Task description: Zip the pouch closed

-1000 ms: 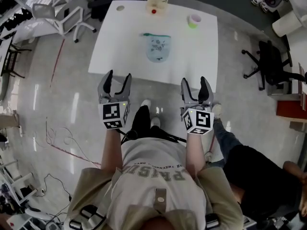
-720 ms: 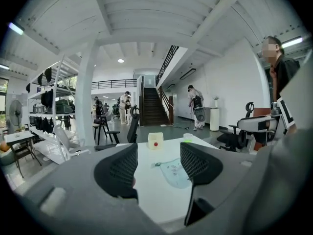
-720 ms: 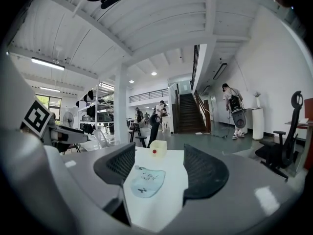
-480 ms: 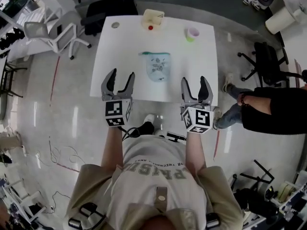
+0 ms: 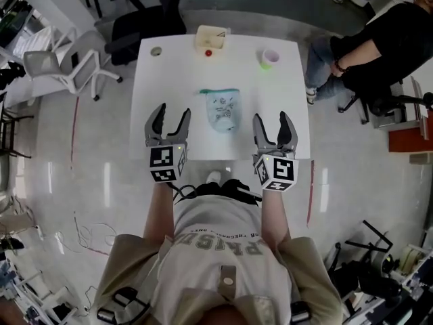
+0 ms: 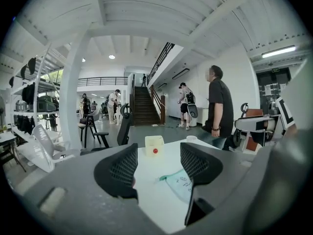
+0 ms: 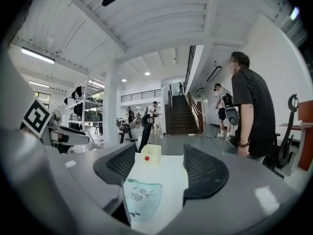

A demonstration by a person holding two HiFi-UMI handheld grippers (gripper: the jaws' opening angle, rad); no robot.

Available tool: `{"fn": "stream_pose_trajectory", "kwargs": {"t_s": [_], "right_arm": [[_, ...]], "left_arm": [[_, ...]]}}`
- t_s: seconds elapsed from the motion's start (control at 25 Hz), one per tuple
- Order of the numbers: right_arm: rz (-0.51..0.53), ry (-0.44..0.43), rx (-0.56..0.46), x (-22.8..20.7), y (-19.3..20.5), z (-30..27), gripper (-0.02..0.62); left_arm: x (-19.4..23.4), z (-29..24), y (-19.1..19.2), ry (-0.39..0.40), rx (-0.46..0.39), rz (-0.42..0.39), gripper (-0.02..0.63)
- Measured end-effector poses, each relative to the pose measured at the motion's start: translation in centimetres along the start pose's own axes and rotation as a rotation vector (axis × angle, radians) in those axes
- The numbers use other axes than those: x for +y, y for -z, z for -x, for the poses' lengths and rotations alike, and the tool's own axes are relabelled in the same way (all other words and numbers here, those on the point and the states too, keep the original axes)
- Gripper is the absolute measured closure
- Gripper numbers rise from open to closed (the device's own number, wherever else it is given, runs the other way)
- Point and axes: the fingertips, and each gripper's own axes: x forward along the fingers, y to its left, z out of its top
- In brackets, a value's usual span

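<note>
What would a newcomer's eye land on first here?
A pale blue pouch lies untouched in the middle of the white table. At the near edge, the left tongs and right tongs hang open and empty, one each side. A cream box with a red dot sits at the far edge.

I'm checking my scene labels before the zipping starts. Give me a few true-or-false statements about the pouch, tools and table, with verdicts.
The pouch lies on the table, touched by neither tool. True.
The left tool grips the pouch. False: its jaws stand apart, empty.
The right tool is shut. False: it is open, holding nothing.
A cup stands beyond the pouch, near the table's far right corner. True.
</note>
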Motion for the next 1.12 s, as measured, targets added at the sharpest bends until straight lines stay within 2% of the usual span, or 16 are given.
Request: {"fn": "stream_pose_trajectory", "kwargs": {"t_s": [0.48, 0.76, 1.0, 1.12], "right_arm": [[-0.010, -0.058, 0.097, -2.2, 2.9, -3.9, 0.311], [0.009, -0.184, 0.151, -4.4, 4.4, -8.3, 0.311], [0.045, -0.369, 0.222, -5.5, 6.4, -11.5, 0.311], [0.038, -0.424, 0.255, -6.1, 7.4, -12.9, 0.311]], "left_arm": [[-1.9, -4.6, 4.3, -0.007, 0.121, 0.054, 0.324], [-3.4, -8.1, 6.1, -0.081, 0.176, 0.114, 0.324], [-4.6, -10.3, 6.9, -0.146, 0.208, 0.147, 0.324], [-4.8, -11.1, 7.5, -0.167, 0.229, 0.161, 0.322]]}}
